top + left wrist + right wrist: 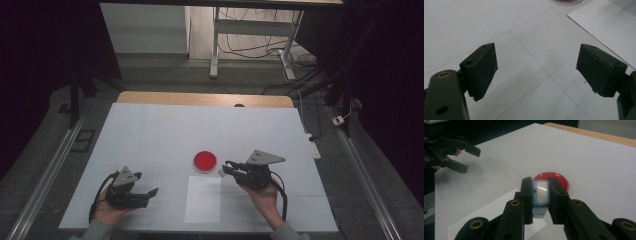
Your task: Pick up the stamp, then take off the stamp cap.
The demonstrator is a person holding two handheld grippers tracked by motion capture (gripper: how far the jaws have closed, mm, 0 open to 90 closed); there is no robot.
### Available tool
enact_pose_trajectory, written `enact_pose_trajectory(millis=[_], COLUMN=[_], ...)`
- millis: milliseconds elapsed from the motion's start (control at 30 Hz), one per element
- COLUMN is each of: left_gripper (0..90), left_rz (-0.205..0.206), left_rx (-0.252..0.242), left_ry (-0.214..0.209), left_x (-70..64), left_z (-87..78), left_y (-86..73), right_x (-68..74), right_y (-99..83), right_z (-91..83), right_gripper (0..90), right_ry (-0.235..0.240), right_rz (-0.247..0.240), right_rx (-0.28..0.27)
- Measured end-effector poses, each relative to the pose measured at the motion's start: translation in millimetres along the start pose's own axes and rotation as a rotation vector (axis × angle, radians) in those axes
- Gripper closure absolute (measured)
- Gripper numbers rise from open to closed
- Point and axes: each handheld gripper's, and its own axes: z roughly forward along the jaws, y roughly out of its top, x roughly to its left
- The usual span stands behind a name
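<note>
A red round dish (pixel 205 161) lies on the white table, with a white paper sheet (pixel 203 199) just in front of it. My right gripper (pixel 227 167) hovers at the dish's right side. In the right gripper view the right gripper (pixel 540 183) is shut on a small light-blue device with a silvery face (pixel 541 193), and the red dish (pixel 560 178) is right behind it. My left gripper (pixel 147 183) is held to the left of the sheet. Its jaws stand wide open with nothing between them, over bare table (pixel 536 70).
The white table cover (pixel 150 135) spans most of the surface, with a wooden edge (pixel 200 98) at the far side. The left gripper (pixel 467 157) shows far left in the right gripper view. A corner of the sheet (pixel 609 27) lies beyond the left jaws.
</note>
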Motion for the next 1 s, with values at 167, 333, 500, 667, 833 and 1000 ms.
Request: enact_pose_trajectory(millis=[167, 333, 500, 667, 833, 1000], left_gripper=[17.5, 17.5, 17.5, 17.5, 17.5, 17.5], left_rz=[0.003, 0.004, 0.004, 0.002, 0.001, 0.002], left_rx=[0.0, 0.0, -0.001, -0.002, -0.005, -0.014], left_ry=[0.001, 0.001, 0.0, 0.002, 0.004, 0.008], left_x=[0.0, 0.1, 0.3, -0.1, 0.0, -0.5], left_z=[0.1, 0.1, 0.1, 0.0, 0.0, -0.2], left_y=[0.1, 0.0, -0.1, -0.1, 0.3, 1.5], right_x=[4.7, 6.9, 6.8, 6.5, 6.4, 5.6], right_y=[3.1, 3.7, 3.7, 3.5, 4.0, 3.9], right_z=[6.3, 9.3, 9.3, 8.7, 7.3, 7.0], right_gripper=[75.1, 75.1, 75.1, 75.1, 75.1, 75.1], right_ry=[0.011, 0.012, 0.009, 0.003, 0.002, -0.001], right_rz=[-0.008, -0.012, -0.011, -0.012, -0.012, -0.01], right_rx=[-0.005, -0.005, -0.006, -0.007, -0.015, -0.015])
